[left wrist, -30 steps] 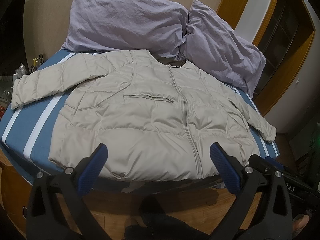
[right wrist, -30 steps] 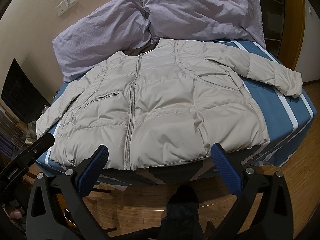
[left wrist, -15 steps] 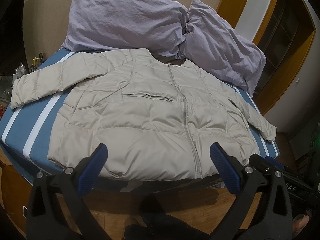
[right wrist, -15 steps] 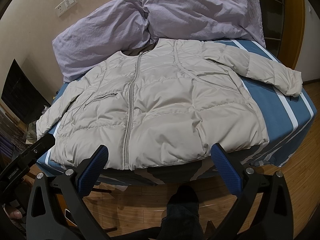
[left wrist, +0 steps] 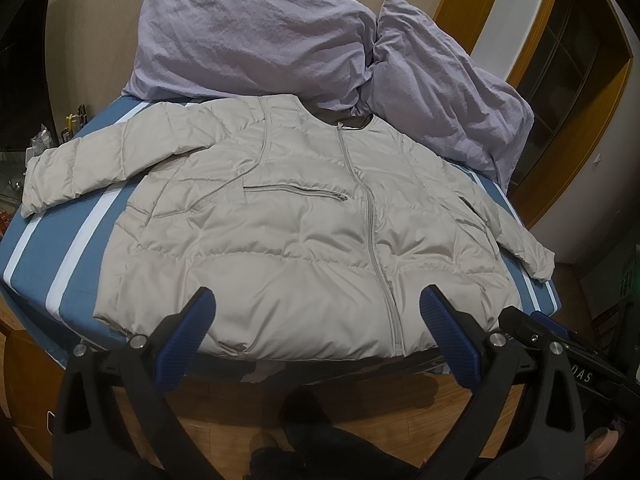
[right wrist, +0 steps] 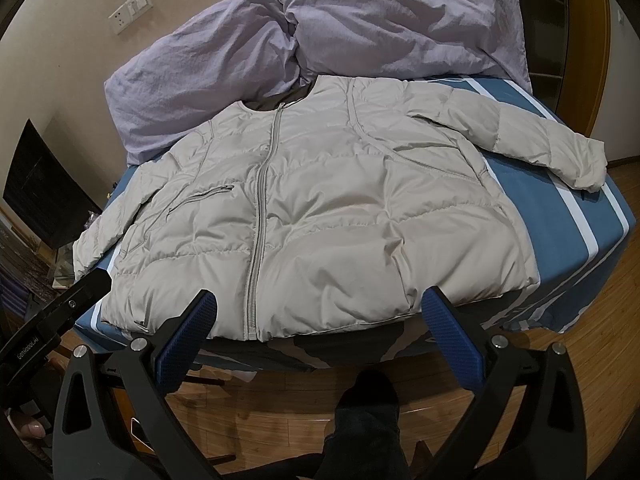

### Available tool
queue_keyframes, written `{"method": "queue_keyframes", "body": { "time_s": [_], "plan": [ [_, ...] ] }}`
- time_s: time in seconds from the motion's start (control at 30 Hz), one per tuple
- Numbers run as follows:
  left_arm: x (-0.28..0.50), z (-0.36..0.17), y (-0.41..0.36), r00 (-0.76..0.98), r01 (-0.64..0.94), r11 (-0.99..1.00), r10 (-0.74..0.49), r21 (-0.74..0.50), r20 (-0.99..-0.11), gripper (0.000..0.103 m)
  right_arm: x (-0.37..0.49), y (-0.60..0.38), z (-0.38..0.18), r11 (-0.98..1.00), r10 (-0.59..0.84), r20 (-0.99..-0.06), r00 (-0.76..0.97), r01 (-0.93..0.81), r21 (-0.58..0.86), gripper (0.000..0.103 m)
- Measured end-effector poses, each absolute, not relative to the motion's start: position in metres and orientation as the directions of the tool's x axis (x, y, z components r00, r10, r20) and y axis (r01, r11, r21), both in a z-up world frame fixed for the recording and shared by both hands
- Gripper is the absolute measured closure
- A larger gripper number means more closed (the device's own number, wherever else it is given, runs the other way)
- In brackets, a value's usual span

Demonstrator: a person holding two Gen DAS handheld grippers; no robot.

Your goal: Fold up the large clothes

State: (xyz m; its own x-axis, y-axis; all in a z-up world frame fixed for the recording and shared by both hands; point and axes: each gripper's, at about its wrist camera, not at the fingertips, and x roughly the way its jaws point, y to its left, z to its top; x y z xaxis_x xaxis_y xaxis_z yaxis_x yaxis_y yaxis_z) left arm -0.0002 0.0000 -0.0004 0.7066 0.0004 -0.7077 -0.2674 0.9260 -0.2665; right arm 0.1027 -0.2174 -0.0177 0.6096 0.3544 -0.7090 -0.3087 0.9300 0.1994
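A light beige puffer jacket (left wrist: pixel 304 236) lies flat and face up on the bed (left wrist: pixel 60 240), which has a blue cover with white stripes. Its zipper (right wrist: pixel 260 200) is closed from the collar to the hem. The collar end is next to two lilac pillows (left wrist: pixel 256 36) that lean at the head of the bed, and the collar touches or nearly touches them; the fold of cloth there makes it hard to say. The hem lies along the foot edge of the bed, above the wooden floor (right wrist: pixel 592 344). Both sleeves are spread out sideways from the body of the jacket. One cuff reaches the side edge of the bed.

The left gripper (left wrist: pixel 316 312) hovers over the hem of the jacket with its blue fingers (left wrist: pixel 188 336) spread wide, holding nothing. The right gripper (right wrist: pixel 320 312) is also at the hem, near the bottom of the zipper, spread wide and holding nothing.
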Motion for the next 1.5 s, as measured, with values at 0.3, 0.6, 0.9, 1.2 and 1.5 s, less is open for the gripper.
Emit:
{"method": "queue_keyframes", "body": {
  "time_s": [0.3, 0.6, 0.9, 1.2, 1.5],
  "plan": [
    [0.000, 0.000, 0.000, 0.705, -0.268, 0.926, 0.001, -0.265, -0.709, 0.002, 0.104, -0.218, -0.019, 0.930, 0.356, -0.709, 0.609, -0.309, 0.201, 0.001],
    [0.000, -0.001, 0.000, 0.703, -0.269, 0.926, 0.001, -0.264, -0.711, 0.002, 0.104, -0.218, -0.019, 0.929, 0.356, -0.709, 0.609, -0.309, 0.202, 0.001],
    [0.000, -0.001, 0.000, 0.702, -0.270, 0.926, 0.001, -0.264, -0.713, 0.002, 0.105, -0.219, -0.019, 0.929, 0.357, -0.709, 0.608, -0.308, 0.204, 0.001],
    [-0.003, -0.008, 0.001, 0.697, -0.275, 0.923, -0.001, -0.269, -0.717, 0.002, 0.111, -0.217, -0.018, 0.935, 0.344, -0.712, 0.612, -0.290, 0.203, 0.001],
    [0.024, -0.018, 0.013, 0.679, -0.303, 0.913, 0.005, -0.273, -0.734, 0.002, 0.142, -0.231, -0.017, 0.962, 0.271, -0.699, 0.662, -0.219, 0.166, 0.001]
  ]
}}
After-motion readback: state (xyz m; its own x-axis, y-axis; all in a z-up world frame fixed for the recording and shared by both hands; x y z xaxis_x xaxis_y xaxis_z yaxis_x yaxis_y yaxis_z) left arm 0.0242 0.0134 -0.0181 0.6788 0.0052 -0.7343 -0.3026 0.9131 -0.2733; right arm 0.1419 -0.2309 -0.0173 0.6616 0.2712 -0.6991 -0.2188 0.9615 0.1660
